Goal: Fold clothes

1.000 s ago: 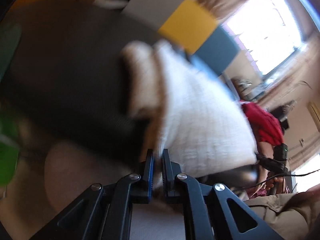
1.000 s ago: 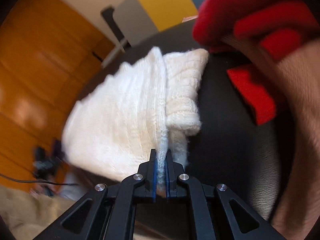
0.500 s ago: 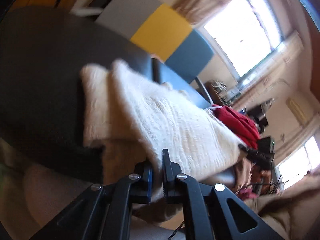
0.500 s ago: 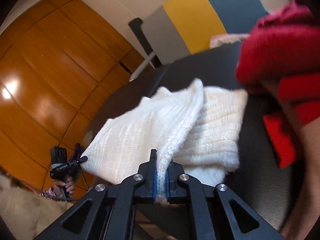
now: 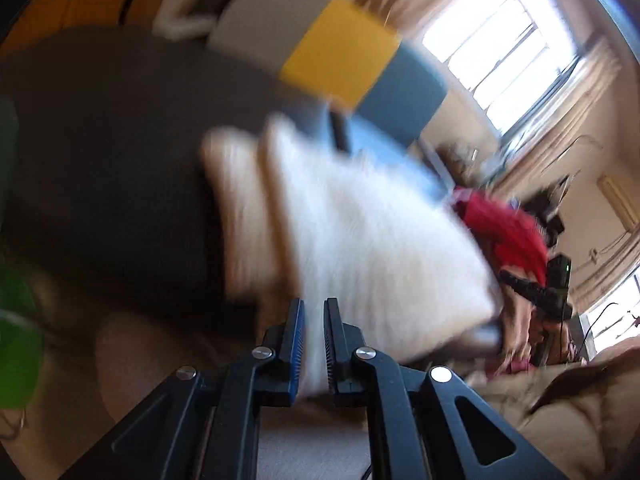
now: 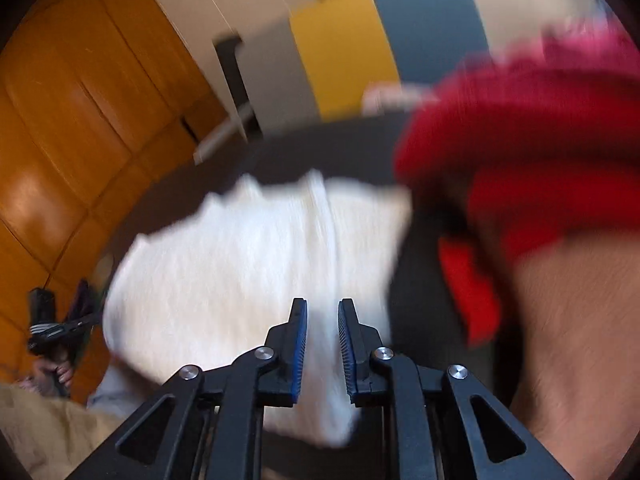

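Both sets of jaws are standing wider apart than half a second ago, most clearly on the right gripper [image 6: 322, 312], where the gap between the blue-lined fingers [image 6: 299, 340] has grown from a tight pinch to a visible slot. White fabric is still lying in that slot, but heavy motion blur is making it impossible to tell whether the pads are touching it.

The left gripper [image 5: 314, 312] is showing a narrower gap, again with white fabric between the fingers; whether it is gripping cannot be told.

The white knitted sweater [image 5: 360, 240] is occupying the centre of both frames, partly folded, lying on the dark round table [image 5: 100, 140] with its near edge reaching down to each gripper.

No writing or brand marks are readable in either view.

The left wrist view is showing a bright window [image 5: 500, 48] at upper right and a green object [image 5: 16, 360] at the left edge. The right wrist view is showing orange wooden panelling [image 6: 80, 120] at upper left and the other gripper in a hand at lower left. A red garment [image 6: 540, 160] is filling that view's upper right; in the left view it is appearing small at centre right.
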